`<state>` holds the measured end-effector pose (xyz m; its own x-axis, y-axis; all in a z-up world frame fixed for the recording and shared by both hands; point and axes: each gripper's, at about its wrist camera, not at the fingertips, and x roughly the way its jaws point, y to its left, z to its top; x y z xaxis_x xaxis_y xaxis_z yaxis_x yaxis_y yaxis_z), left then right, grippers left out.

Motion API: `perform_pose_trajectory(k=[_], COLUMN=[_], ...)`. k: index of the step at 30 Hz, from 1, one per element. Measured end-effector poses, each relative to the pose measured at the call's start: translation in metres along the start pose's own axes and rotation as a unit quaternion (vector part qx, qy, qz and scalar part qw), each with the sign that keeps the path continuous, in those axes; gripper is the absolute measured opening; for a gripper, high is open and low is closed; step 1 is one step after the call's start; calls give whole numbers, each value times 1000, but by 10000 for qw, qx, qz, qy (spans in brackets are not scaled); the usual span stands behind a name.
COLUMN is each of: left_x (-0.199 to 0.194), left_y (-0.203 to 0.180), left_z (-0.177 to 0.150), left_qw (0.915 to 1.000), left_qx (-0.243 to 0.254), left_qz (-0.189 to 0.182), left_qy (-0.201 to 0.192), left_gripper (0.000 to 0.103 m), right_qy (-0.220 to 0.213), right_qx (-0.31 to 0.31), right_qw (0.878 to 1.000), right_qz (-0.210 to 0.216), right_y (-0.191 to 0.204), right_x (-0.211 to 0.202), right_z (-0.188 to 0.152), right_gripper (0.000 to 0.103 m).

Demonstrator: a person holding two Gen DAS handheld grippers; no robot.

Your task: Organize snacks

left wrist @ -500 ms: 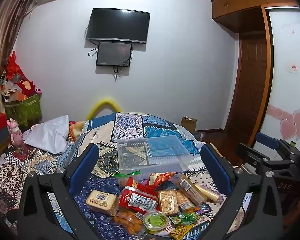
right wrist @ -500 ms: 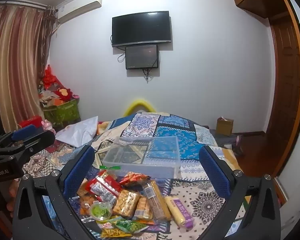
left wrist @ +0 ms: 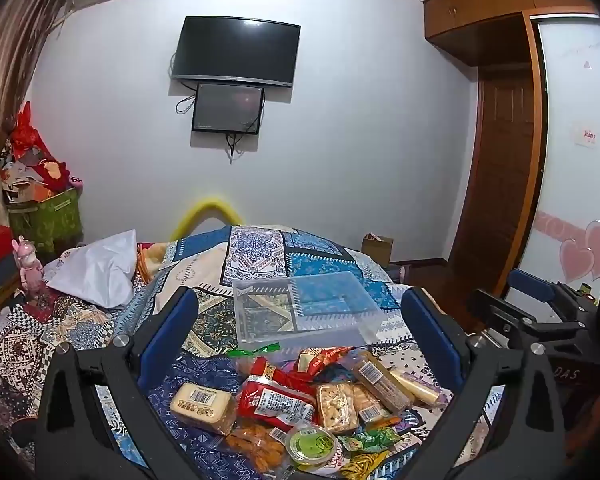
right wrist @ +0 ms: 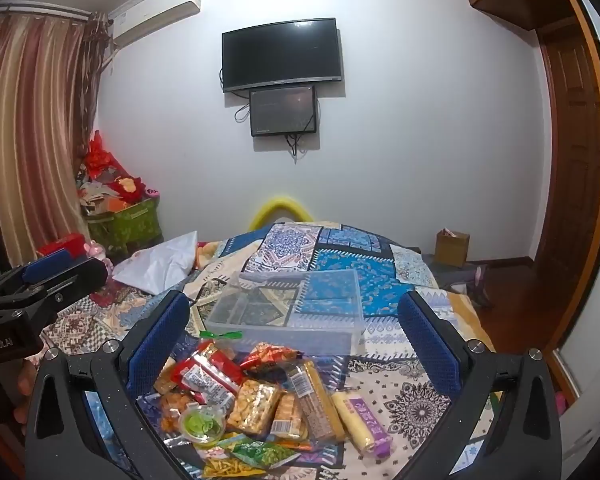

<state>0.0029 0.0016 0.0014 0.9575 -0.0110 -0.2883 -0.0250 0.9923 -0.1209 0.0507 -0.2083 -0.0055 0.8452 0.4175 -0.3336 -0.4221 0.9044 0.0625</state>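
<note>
Even indoor light, bluish cast on my feeds. Faint glare on the TV (left wrist: pixel 236 51). Heavy fisheye bend, black vignette at corners. Snacks (right wrist: pixel 256 404) sharp; curtain (left wrist: pixel 8 64) edge smeared.

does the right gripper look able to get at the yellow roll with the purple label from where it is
Probably yes. The right gripper is wide open and empty, and the roll lies at the pile's right edge on the quilt, nothing on top. The brown bar alongside may get nudged.
</note>
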Motion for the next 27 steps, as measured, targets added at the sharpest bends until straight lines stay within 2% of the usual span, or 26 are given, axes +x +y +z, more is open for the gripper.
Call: perform_pose_trajectory(k=[27], left_x=[7], left_y=[0], left_z=[-3], left_qw=[10000], left_qx=[11], left_qz=[-7], left_qy=[61], left_gripper=[103], right_qy=[-8], right_qx=[68], right_qw=[10000], right_qz=[71], right_y=[-2], right_x=[1], right_z=[0], right_gripper=[103])
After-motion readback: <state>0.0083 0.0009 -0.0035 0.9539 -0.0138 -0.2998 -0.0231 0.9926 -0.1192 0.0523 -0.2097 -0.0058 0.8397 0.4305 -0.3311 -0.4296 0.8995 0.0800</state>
